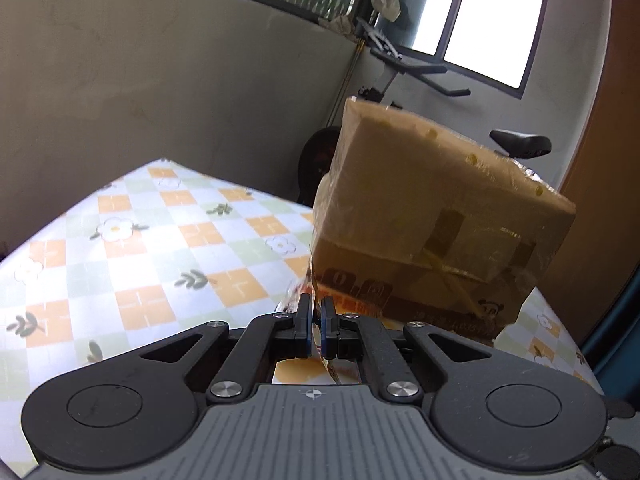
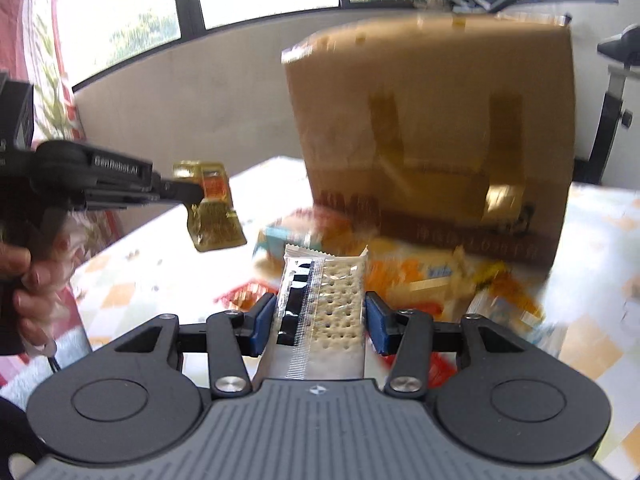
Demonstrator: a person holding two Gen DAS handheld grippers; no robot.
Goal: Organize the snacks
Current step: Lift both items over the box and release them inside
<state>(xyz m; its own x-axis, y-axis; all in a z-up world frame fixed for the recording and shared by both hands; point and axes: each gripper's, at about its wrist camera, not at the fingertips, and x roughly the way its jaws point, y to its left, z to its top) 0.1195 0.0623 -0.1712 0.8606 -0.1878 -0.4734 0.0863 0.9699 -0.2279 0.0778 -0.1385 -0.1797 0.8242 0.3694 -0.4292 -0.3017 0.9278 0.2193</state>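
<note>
**Inspector:** State of the left gripper [image 2: 192, 194]?

**Assistant:** Closed on the edge of a gold packet [image 2: 216, 210], thin enough that the jaws look fully shut in the left wrist view. The packet hangs clear above the table [image 1: 132, 240], left of the box [image 2: 432, 140]. An edge pinch suits a flat pouch; it dangles but seems secure.

**Inspector:** Right gripper [image 2: 320, 320]?

**Assistant:** Its blue pads sit against both long sides of a cracker pack [image 2: 324, 300], which points forward toward the box. Gripping across the narrow width keeps it straight. It appears held, also off the table.

**Inspector:** Remaining snacks?

**Assistant:** A blurred heap [image 2: 460, 280] lies on the cloth at the foot of the box; individual items cannot be told apart.

**Inspector:** The box?

**Assistant:** Upright, taped, at the table's far side. Its top is not visible, so I cannot say whether it is open. I judge it the likely destination.
</note>
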